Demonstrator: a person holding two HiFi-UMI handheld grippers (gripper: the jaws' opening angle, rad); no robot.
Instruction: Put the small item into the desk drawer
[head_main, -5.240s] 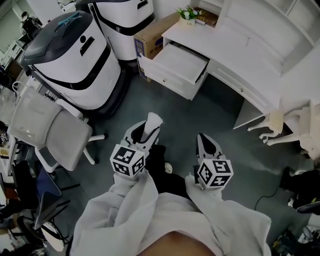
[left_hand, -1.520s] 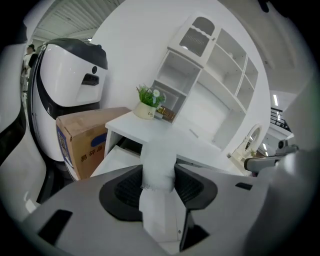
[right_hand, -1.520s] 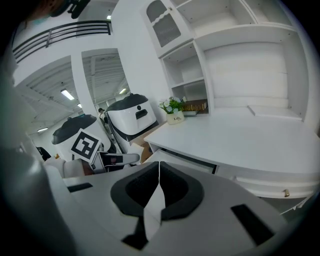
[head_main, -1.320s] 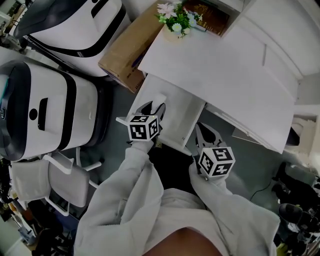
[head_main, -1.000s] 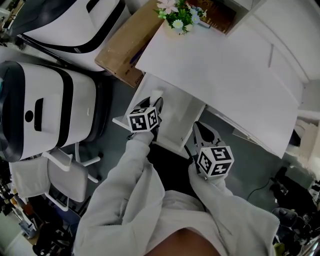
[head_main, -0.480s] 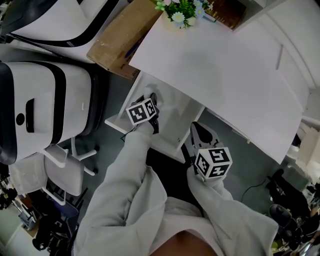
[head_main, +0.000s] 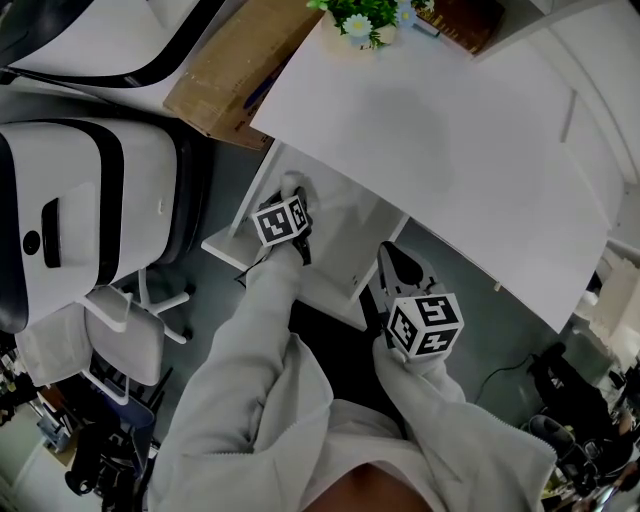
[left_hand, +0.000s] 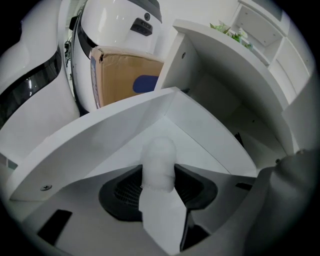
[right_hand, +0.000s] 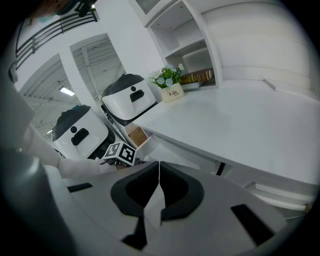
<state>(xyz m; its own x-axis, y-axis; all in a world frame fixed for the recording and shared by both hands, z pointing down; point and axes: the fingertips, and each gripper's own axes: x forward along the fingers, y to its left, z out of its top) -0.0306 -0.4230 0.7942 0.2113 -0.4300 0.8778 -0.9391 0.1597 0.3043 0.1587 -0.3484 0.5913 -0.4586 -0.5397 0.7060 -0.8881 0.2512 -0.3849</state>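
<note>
My left gripper (head_main: 291, 197) reaches down into the open white desk drawer (head_main: 340, 250), its marker cube just above the drawer's floor. It is shut on a small white rounded item (left_hand: 159, 156), which stands up between the dark pads of the left gripper (left_hand: 159, 172) over the drawer's inner corner (left_hand: 200, 135). In the head view the item (head_main: 293, 184) shows as a white tip beyond the cube. My right gripper (head_main: 394, 256) hangs outside the drawer's front right corner, jaws shut with nothing in them. In its own view, the right gripper (right_hand: 159, 172) faces the desk edge.
The white desk top (head_main: 430, 130) overhangs the drawer, with a flower pot (head_main: 358, 22) at its far corner. A cardboard box (head_main: 225, 70) and a large white machine (head_main: 70, 200) stand left of the drawer. An office chair (head_main: 110, 335) is at the near left.
My left gripper has sunk into the drawer with the item still held and has tilted further downward. The right gripper has dropped slightly beside the drawer front.
</note>
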